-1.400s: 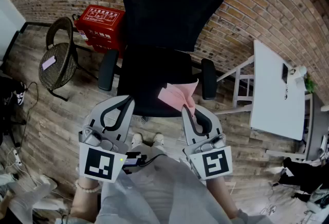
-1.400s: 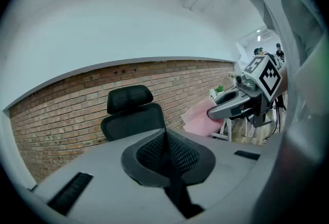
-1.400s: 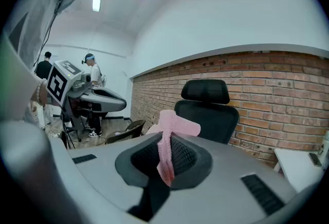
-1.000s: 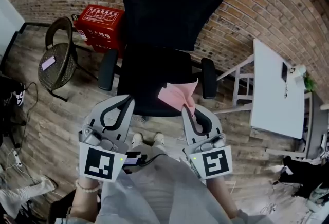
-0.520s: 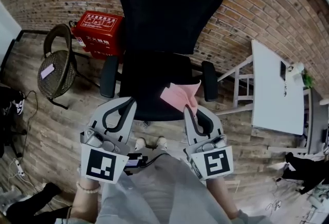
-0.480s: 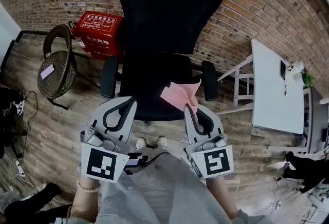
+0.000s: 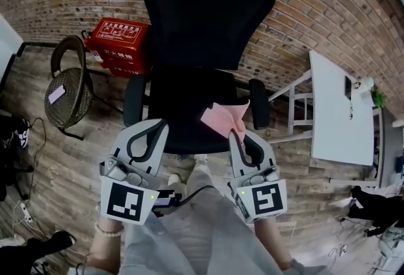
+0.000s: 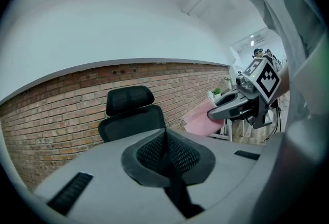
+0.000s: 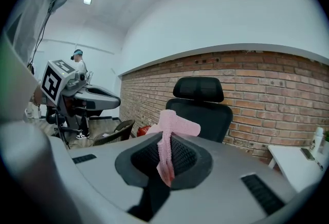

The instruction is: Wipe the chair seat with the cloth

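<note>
A black office chair (image 7: 201, 28) stands against the brick wall, its seat (image 7: 183, 110) in front of me. My right gripper (image 7: 235, 136) is shut on a pink cloth (image 7: 225, 118) that hangs over the seat's right front part; in the right gripper view the pink cloth (image 9: 168, 141) sticks up from between the jaws, with the chair (image 9: 201, 105) beyond. My left gripper (image 7: 155, 125) is shut with nothing in it, at the seat's left front edge. The left gripper view shows the chair (image 8: 131, 115) and the right gripper (image 8: 241, 106) with the cloth (image 8: 203, 123).
A red box (image 7: 120, 40) and a wicker chair (image 7: 66, 87) stand to the left. A white table (image 7: 338, 113) is at the right. The chair's armrests (image 7: 132, 100) flank the seat. The floor is wooden boards.
The view has shifted slightly nearer the chair; both grippers and the cloth keep the same pose relative to the seat.
</note>
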Demonstrator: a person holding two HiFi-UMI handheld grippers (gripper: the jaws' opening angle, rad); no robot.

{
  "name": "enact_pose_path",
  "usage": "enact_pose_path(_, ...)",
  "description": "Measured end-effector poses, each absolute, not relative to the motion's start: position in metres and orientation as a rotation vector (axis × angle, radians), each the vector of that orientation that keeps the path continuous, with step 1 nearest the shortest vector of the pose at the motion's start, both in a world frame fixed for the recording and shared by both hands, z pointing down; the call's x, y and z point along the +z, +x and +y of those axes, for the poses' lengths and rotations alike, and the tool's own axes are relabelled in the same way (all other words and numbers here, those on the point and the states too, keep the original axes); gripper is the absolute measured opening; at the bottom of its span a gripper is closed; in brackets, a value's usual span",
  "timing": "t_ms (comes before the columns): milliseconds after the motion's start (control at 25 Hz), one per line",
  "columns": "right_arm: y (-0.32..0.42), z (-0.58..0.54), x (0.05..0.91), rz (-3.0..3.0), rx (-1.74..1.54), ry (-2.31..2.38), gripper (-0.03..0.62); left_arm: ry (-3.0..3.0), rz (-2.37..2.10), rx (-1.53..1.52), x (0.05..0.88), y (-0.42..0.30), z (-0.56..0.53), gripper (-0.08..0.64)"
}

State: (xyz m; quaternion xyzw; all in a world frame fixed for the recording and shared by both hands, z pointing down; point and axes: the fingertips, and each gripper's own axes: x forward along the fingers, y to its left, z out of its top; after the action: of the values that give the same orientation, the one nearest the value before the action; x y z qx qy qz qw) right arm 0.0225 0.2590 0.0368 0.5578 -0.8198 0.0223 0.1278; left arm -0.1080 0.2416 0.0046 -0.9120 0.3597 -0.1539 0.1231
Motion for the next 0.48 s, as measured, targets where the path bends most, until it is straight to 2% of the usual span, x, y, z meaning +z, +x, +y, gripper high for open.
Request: enact_pose_path(480,0.058,0.147,0.064,-2.466,0.094,1.443,0.055,-2.62,1.193,-0.533,0.026,-0.079,0.144,0.018)
